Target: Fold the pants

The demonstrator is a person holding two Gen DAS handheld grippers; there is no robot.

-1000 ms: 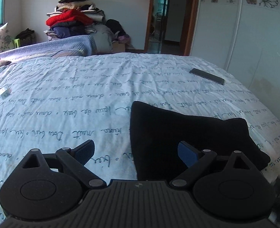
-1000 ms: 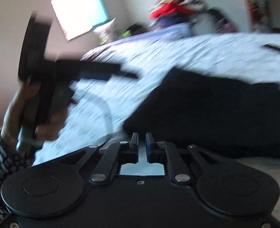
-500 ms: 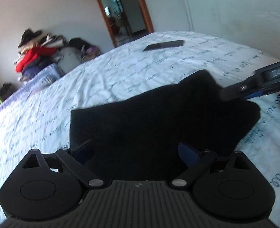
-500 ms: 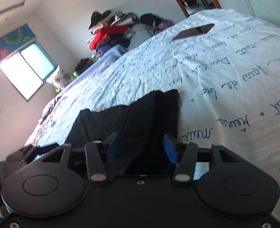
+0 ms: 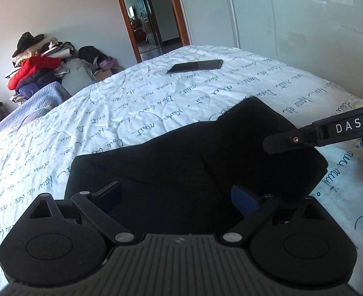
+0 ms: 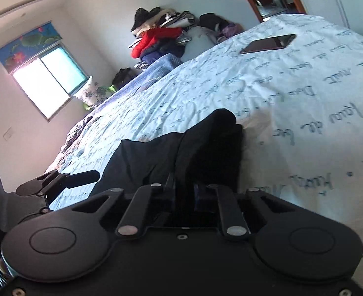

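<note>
1. Two grippers work the black pants (image 5: 193, 162) lying near the bed's (image 5: 156, 103) front edge.
2. Right gripper (image 6: 184, 192) has just closed, pinching the soft, limp cloth edge.
3. Left gripper (image 5: 176, 194) gapes wide above the fabric; grab its near hem.

Matt black cloth pants (image 5: 181, 162) lie on a bed (image 5: 156, 103) covered in soft, wrinkled printed cotton. A glossy, glass-fronted phone (image 5: 195, 66) reflects light. Both grippers look like matt black plastic.
</note>
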